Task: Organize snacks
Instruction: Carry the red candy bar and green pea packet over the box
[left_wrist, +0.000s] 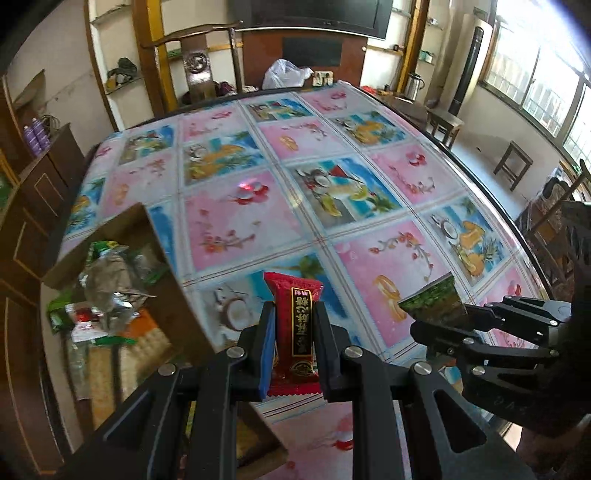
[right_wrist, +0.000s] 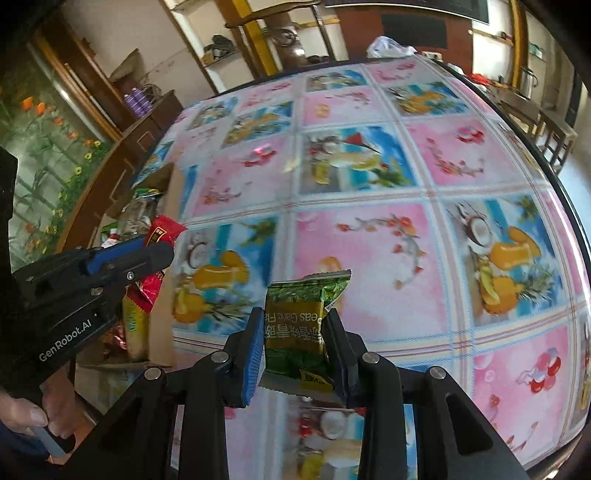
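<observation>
My left gripper (left_wrist: 293, 325) is shut on a red snack packet (left_wrist: 295, 321) with gold lettering, held upright above the table just right of a cardboard box (left_wrist: 177, 295). The box holds several snack packets (left_wrist: 107, 291). My right gripper (right_wrist: 295, 338) is shut on a green pea snack packet (right_wrist: 299, 317) above the table. In the left wrist view the right gripper (left_wrist: 439, 321) shows at the right with the green packet (left_wrist: 432, 301). In the right wrist view the left gripper (right_wrist: 159, 254) shows at the left beside the box (right_wrist: 162, 314), gripping the red packet (right_wrist: 162, 230).
A round table (left_wrist: 369, 155) with a pink and blue fruit-pattern cloth fills both views. A white plastic bag (left_wrist: 286, 74) lies at its far edge. Wooden chairs, stools (left_wrist: 513, 164) and a cabinet (left_wrist: 40, 192) stand around. A person's hand (right_wrist: 33, 417) grips the left gripper's handle.
</observation>
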